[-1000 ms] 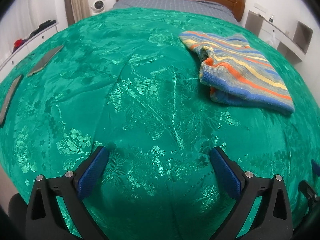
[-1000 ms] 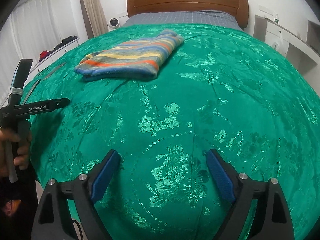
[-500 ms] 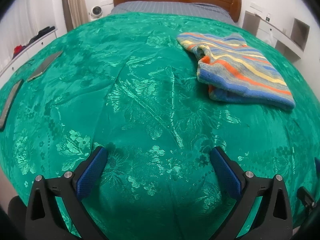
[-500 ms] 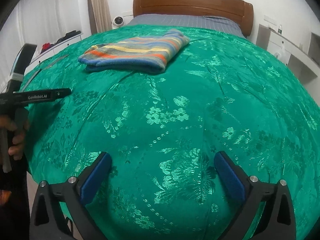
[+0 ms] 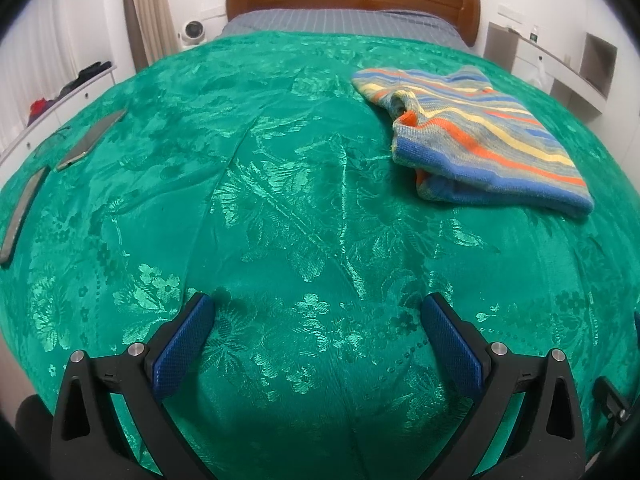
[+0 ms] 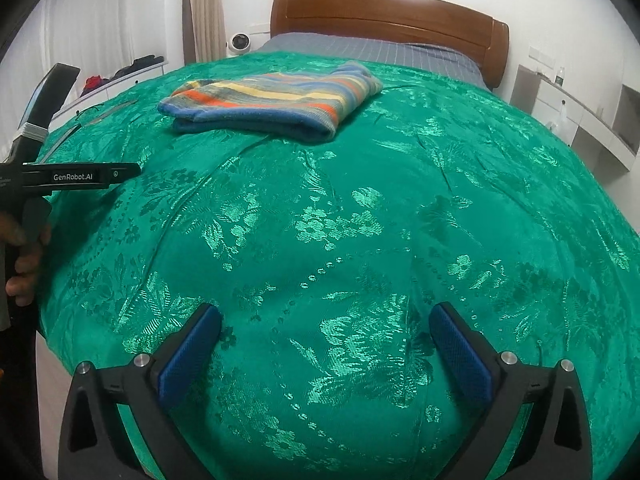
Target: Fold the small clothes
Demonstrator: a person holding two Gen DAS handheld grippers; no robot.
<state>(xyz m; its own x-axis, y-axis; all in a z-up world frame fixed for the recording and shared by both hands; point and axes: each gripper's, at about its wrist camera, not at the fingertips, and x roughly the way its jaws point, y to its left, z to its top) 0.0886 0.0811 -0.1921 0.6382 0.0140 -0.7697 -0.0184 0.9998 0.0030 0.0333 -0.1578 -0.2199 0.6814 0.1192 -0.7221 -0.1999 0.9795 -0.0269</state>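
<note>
A striped knitted garment (image 5: 476, 140) lies folded on the green bedspread (image 5: 280, 208), well apart from both tools. The left gripper (image 5: 316, 316) and right gripper (image 6: 326, 324) hover with jaws spread, the right's having just been opening, nothing between them. A careless grab at one layer could undo the fold or snag the bedspread.

Your folded sweater (image 5: 480, 140) lies on the bed (image 5: 280, 200), toward the headboard (image 5: 352, 0) and to the right of your left tongs (image 5: 316, 320). Two flat objects (image 5: 90, 140) lie near the bed's left edge. Your right tongs (image 6: 326, 330) hover over the near end, well apart from the sweater.
</note>
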